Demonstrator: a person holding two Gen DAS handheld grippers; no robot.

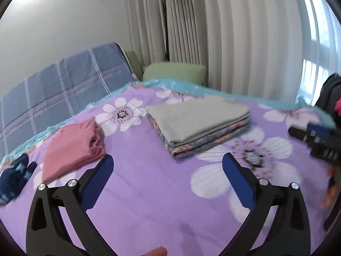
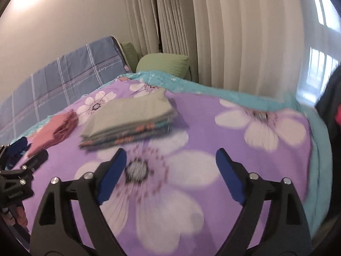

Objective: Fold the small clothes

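Note:
A folded stack of clothes (image 1: 198, 123), grey on top with patterned pieces below, lies on the purple flowered bedspread (image 1: 149, 192). It also shows in the right wrist view (image 2: 130, 119). A pink garment (image 1: 72, 147) lies loosely folded to its left, also in the right wrist view (image 2: 53, 132). A dark blue starred garment (image 1: 12, 177) lies at the far left. My left gripper (image 1: 168, 160) is open and empty above the bedspread, short of the stack. My right gripper (image 2: 170, 155) is open and empty, to the right of the stack.
A blue checked headboard cover (image 1: 59, 85) and green pillows (image 1: 174, 72) stand at the bed's far end. Pale curtains (image 1: 234, 42) and a black floor lamp (image 1: 164, 21) are behind. Dark clothing (image 1: 332, 93) hangs at the right edge.

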